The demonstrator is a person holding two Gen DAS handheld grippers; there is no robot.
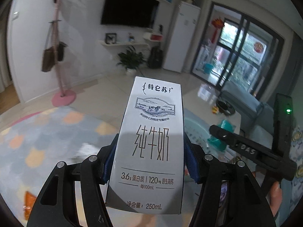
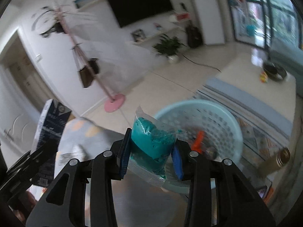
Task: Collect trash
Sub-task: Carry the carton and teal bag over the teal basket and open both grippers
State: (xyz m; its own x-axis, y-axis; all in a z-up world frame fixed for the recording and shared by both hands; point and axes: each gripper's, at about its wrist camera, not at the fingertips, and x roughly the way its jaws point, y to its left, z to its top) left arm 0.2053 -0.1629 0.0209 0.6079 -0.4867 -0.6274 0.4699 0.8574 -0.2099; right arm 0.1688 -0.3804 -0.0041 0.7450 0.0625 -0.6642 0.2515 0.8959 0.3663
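While clamped in the left claw point(image 1: 149, 162), the milk carton point(image 1: 151, 143) reads "250mL".

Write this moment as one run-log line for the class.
left tool: shut on milk carton | right tool: shut on teal bag | laundry basket: ahead, holds orange scrap

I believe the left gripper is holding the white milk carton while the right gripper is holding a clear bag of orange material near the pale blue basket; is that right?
Not quite: the material in the clear bag is teal, not orange, as the right wrist view shows. The rest stands: the left gripper holds the white milk carton, and the right gripper holds the bag near the pale blue basket.
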